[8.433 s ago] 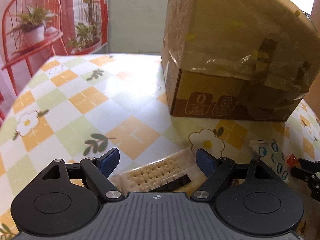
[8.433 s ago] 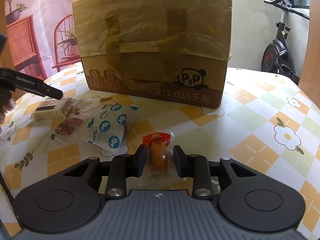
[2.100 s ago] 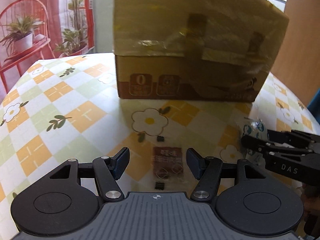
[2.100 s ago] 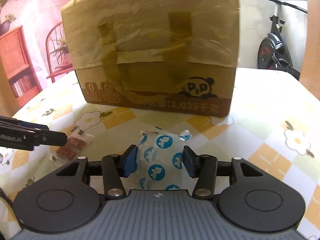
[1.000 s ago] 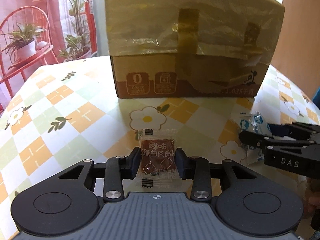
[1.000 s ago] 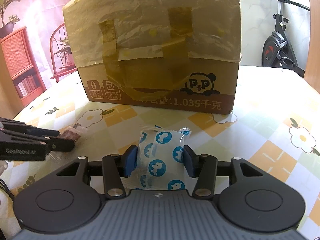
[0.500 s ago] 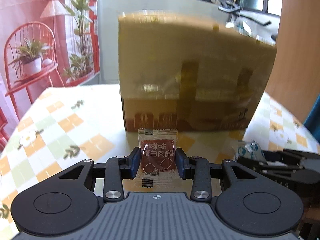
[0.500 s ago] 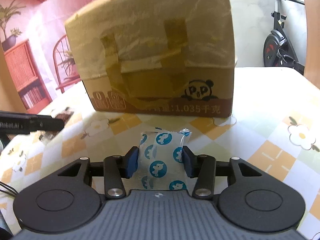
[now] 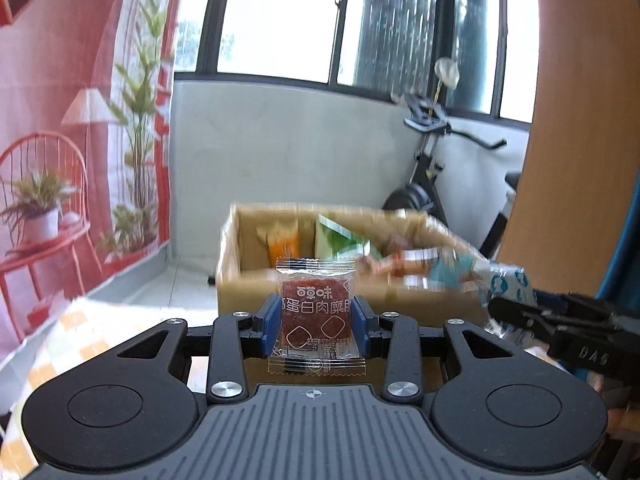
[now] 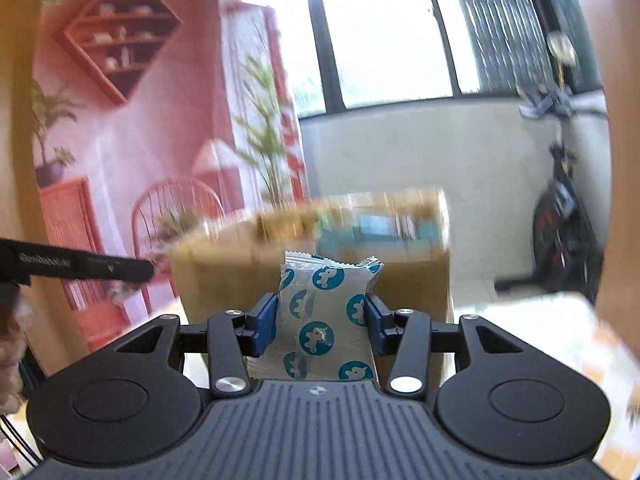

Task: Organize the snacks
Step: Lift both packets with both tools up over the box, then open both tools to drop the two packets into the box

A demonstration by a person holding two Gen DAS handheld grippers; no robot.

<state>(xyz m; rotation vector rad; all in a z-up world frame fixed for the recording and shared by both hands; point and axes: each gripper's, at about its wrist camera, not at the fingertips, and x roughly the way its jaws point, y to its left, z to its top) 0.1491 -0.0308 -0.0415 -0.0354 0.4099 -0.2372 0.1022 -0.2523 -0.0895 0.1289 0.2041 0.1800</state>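
Observation:
My left gripper [image 9: 316, 326] is shut on a small clear packet with a brown square snack [image 9: 316, 320], held up in the air in front of the open cardboard box [image 9: 256, 280]. Several snack packs lie inside the box [image 9: 344, 244]. My right gripper [image 10: 320, 326] is shut on a white pouch with blue round prints [image 10: 324, 320], held level with the box's top [image 10: 400, 272]. The right gripper and its pouch [image 9: 508, 284] also show at the right of the left wrist view. The left gripper's finger [image 10: 84, 266] shows at the left of the right wrist view.
The checked tablecloth [image 9: 80, 332] lies below, at the left of the left wrist view. An exercise bike [image 9: 432, 184] stands behind the box by the white wall. A red backdrop with a printed chair and plants [image 9: 60, 200] is at the left. A wooden panel [image 9: 580, 120] is at the right.
Both grippers have risen with their snacks from table height to above the box's rim. The box's open top and its contents now show. The view is blurred from motion.

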